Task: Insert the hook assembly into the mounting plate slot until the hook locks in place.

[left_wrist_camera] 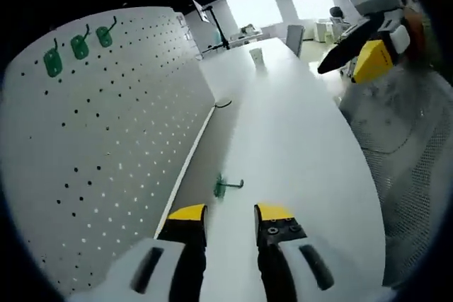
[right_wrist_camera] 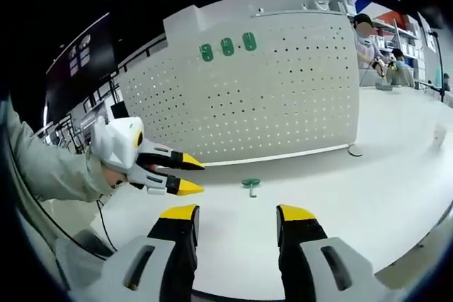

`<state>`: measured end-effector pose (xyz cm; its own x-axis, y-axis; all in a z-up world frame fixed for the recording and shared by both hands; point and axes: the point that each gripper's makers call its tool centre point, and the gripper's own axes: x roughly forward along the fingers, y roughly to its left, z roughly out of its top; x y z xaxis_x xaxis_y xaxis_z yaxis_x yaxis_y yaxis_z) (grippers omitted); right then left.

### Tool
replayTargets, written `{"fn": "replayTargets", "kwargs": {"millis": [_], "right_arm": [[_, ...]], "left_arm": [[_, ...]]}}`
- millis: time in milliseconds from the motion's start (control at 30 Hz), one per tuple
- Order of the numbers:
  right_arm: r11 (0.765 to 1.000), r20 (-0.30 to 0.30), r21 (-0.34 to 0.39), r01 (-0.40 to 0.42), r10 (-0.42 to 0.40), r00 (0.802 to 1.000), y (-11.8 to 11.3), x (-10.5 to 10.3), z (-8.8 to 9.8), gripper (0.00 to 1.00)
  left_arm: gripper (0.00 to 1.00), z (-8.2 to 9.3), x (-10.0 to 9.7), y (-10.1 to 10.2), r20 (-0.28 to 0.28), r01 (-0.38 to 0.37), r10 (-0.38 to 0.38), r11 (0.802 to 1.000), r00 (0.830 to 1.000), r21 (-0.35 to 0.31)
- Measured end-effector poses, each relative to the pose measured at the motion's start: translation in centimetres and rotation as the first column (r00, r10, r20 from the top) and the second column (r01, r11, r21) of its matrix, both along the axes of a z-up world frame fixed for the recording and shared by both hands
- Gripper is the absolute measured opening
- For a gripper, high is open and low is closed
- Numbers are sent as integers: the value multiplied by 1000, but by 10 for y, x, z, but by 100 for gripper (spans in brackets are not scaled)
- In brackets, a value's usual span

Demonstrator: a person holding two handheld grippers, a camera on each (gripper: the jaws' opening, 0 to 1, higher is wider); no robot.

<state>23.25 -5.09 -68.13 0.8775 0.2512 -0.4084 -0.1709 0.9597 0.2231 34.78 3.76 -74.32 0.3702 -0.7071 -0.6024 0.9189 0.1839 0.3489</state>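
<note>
Ahead of you, the white pegboard [right_wrist_camera: 269, 90] stands upright on the white tabletop [right_wrist_camera: 340, 203], with three green hooks [right_wrist_camera: 227, 47] already seated in a row near its top edge. The loose green hook assembly [right_wrist_camera: 250, 185] lies on the tabletop in front of the board, apart from it. Your right gripper [right_wrist_camera: 237, 221] is spread wide and holds nothing; the hook lies just beyond its tips, between them. Your left gripper [left_wrist_camera: 231, 218] is likewise parted and empty, and the hook [left_wrist_camera: 225, 186] sits just ahead of its tips, near the pegboard's foot [left_wrist_camera: 185, 175].
</note>
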Motion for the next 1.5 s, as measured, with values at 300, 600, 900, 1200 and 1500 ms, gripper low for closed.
{"fn": "replayTargets", "kwargs": {"millis": [300, 600, 900, 1200, 1500], "right_arm": [[1000, -2, 11, 9, -9, 1000, -1, -1, 1, 42], [1000, 0, 14, 10, -10, 1000, -3, 3, 6, 42], [1000, 5, 10, 16, -16, 1000, -6, 5, 10, 42], [999, -1, 27, 33, -33, 999, -10, 7, 7, 42], [998, -5, 43, 53, -53, 999, -14, 7, 5, 42]], "left_arm": [[23, -13, 17, -12, 9, 48, -49, 998, 999, 49], [20, -28, 37, -29, 0, 75, -75, 994, 997, 80], [20, -48, 51, -45, -34, 107, -104, 988, 994, 115], [20, -61, 58, -55, -62, 121, -114, 984, 992, 132], [16, -71, 60, -60, -83, 139, -128, 979, 988, 146]]}}
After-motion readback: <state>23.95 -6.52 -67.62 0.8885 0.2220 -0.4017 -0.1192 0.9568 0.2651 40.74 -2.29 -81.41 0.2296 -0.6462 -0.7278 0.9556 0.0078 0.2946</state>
